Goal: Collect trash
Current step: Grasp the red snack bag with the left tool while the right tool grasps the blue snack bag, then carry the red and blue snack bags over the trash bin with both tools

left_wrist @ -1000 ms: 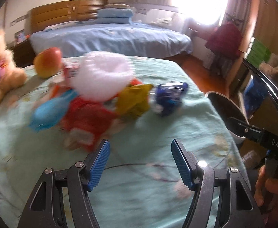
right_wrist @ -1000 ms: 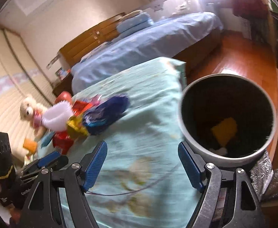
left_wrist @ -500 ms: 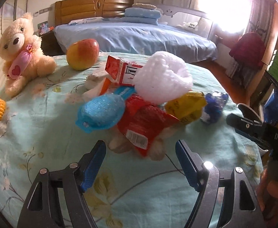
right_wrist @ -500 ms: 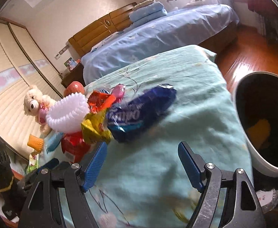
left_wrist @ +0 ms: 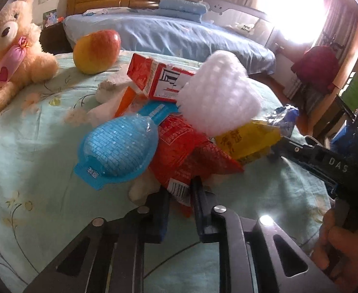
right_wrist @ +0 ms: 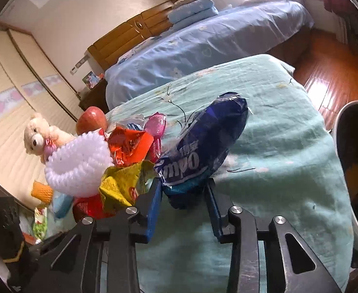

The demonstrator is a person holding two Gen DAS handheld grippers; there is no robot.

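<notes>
Looking along my left gripper (left_wrist: 180, 193), I see its jaws just closed, pinching the near corner of the red snack wrapper (left_wrist: 186, 156) in the trash heap on the green bedspread (left_wrist: 32, 183). Through the right wrist camera, my right gripper (right_wrist: 182, 196) has just been closing, pads against the blue wrapper (right_wrist: 203, 146); the bin (right_wrist: 354, 171) stands right.

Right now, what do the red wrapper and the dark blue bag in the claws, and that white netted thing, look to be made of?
Red snack wrapper, pinched in the left claw: thin glossy plastic film, creased, with a printed barcode. Dark blue snack bag, between the right claw's just-closed pads: shiny crinkled film, probably foil-lined. White netted sleeve: soft foam mesh, matte, likely fruit padding.
</notes>
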